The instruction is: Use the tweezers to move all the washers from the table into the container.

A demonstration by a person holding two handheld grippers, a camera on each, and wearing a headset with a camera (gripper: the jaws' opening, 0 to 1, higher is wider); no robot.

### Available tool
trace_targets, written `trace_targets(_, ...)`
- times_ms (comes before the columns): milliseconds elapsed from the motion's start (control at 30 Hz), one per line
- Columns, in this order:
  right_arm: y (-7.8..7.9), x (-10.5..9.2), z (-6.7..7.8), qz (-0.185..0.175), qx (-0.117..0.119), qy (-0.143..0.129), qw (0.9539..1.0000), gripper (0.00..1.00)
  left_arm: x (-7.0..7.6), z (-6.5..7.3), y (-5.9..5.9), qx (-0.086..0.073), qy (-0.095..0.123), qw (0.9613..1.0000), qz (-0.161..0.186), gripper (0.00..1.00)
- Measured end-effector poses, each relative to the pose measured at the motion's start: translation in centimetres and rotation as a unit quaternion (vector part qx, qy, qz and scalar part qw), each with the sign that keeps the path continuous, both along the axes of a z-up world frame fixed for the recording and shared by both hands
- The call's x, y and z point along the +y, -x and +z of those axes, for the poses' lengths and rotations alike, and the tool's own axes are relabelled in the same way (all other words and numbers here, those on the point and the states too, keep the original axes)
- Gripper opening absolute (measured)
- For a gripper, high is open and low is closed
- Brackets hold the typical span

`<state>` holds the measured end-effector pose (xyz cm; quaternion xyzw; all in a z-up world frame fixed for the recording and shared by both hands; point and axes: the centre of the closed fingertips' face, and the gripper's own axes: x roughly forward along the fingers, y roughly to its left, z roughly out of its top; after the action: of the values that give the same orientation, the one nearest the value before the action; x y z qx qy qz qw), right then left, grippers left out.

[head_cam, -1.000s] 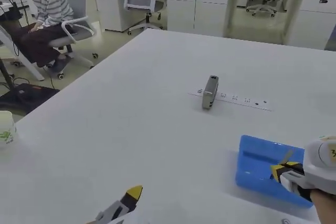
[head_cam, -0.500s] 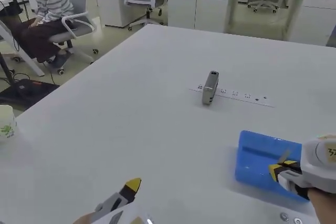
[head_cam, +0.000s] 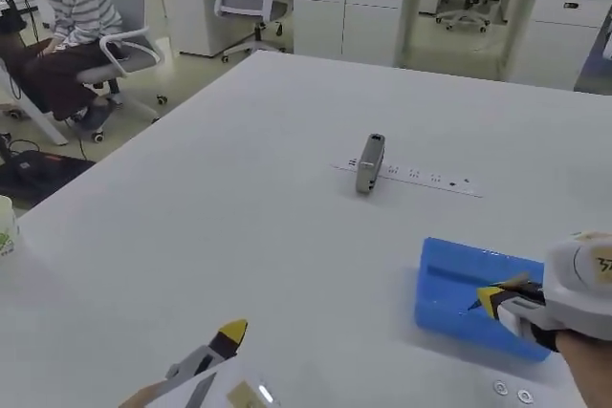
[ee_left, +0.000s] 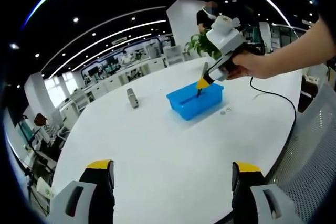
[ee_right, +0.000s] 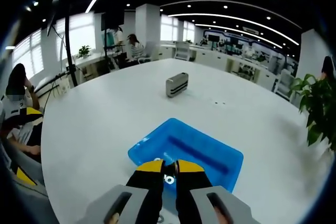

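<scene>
The tweezers (ee_left: 200, 89) are clamped between the near-closed jaws of the right gripper (ee_right: 169, 167) and point down into the blue container (head_cam: 448, 286), their tips low over its floor. The tips are too fine to read, so I cannot tell whether they are spread, pressed together or pinching a washer; the right gripper view shows a small pale ring-like speck just past the jaws, but it is too blurred to name. Two washers (head_cam: 512, 392) lie on the white table (head_cam: 239, 198) just outside the container's near wall, on the holder's side of the tweezers, close together and apart from the container. The left gripper (ee_left: 173, 169) hangs with its jaws wide apart and nothing in them, well away from the tweezers toward the table's near edge. This looks like the drop-off step, with the tool over the container and at least two pieces left to fetch. The next move probably calls for lifting the tips clear of the wall, drawing back toward the holder and coming down on one washer to nip its thin rim without sliding it.
</scene>
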<state>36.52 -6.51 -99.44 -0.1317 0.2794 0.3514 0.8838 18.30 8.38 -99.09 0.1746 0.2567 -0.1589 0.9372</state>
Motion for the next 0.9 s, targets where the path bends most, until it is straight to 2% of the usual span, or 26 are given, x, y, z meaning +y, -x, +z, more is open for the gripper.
trace_targets(267, 1.6, -1.2, 2.7, 0.004, -0.015, -0.014, 0.9998, 0.03, -0.2, 0.4, 0.0, -0.009, 0.001, 1.0000, -0.003, 0.95)
trace_targets(467, 3.4, -2.4, 3.4, -0.004, -0.019, -0.024, 0.9995, 0.03, -0.1, 0.7, 0.0, -0.016, 0.002, 0.9999, -0.001, 0.95)
trace_targets(633, 4.9, -3.3, 1.9, -0.016, 0.004, -0.032, 0.9994, 0.03, -0.2, 0.7, 0.0, -0.016, 0.003, 0.9999, -0.003, 0.95)
trace_targets(767, 5.0, -3.6, 0.7, -0.021, 0.016, -0.032, 0.9991, 0.03, -0.3, 0.7, 0.1, -0.014, -0.001, 0.9999, -0.007, 0.95)
trace_targets(900, 5.4, -3.7, -0.8, -0.021, 0.030, -0.022, 0.9991, 0.03, -0.3, 0.6, 0.1, -0.012, 0.000, 0.9999, -0.008, 0.94)
